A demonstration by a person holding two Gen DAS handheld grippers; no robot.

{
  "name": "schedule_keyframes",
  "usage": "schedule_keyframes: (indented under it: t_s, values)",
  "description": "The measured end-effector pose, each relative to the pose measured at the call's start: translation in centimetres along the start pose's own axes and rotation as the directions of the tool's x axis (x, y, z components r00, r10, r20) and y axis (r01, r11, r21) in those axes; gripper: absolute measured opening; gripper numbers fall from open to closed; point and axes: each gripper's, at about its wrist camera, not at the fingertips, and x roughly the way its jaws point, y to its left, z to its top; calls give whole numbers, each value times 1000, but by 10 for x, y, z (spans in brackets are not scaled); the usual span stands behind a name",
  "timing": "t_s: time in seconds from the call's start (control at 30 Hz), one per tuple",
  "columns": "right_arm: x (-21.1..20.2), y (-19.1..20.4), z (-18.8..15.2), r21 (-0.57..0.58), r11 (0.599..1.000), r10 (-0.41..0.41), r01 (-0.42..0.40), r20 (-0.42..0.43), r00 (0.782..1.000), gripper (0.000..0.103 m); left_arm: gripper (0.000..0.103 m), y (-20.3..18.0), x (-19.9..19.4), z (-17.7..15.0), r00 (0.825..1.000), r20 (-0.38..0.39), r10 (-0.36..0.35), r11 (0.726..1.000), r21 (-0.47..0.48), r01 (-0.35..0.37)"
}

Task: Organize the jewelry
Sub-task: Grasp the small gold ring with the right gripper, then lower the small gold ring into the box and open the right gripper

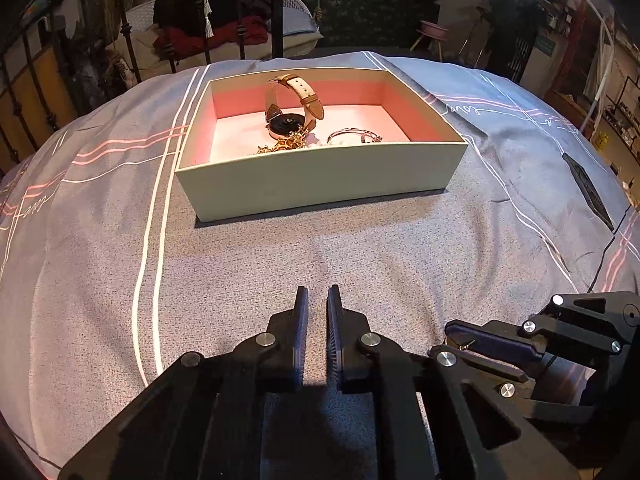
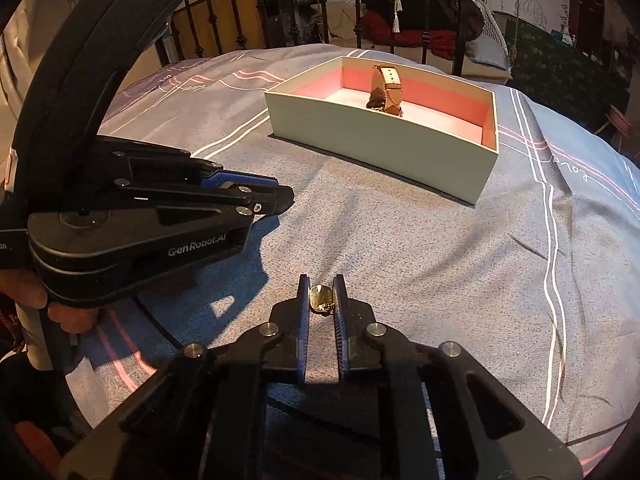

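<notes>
An open pale box (image 1: pixel 320 184) with a pink lining sits on the grey bedspread. Inside it lie a tan-strapped watch (image 1: pixel 296 100), a gold chain piece (image 1: pixel 286 144) and a silver bracelet (image 1: pixel 354 135). The box also shows in the right wrist view (image 2: pixel 384 140), with the watch (image 2: pixel 386 90) standing in it. My right gripper (image 2: pixel 321 296) is shut on a small gold ring (image 2: pixel 321 299), low over the bedspread. My left gripper (image 1: pixel 318 300) is nearly shut with a narrow gap and holds nothing. It also shows in the right wrist view (image 2: pixel 276 196), to the left.
The bedspread (image 1: pixel 400 248) has white and pink stripes and covers a wide soft bed. A black metal bed frame (image 1: pixel 276 8) rises behind the box. A dark flat object (image 1: pixel 588 188) lies near the bed's right edge.
</notes>
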Motion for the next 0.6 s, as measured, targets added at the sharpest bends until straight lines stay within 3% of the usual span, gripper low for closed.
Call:
schedule_keyframes:
  t_s: [0.27, 0.6]
  values:
    - [-15, -7, 18, 9, 1000, -5, 4, 64, 998, 12, 10, -2, -13, 11, 999, 24, -39, 999, -8, 39]
    - [-24, -35, 72, 33, 998, -52, 48, 158, 986, 12, 10, 3, -32, 75, 991, 124, -42, 999, -27, 46]
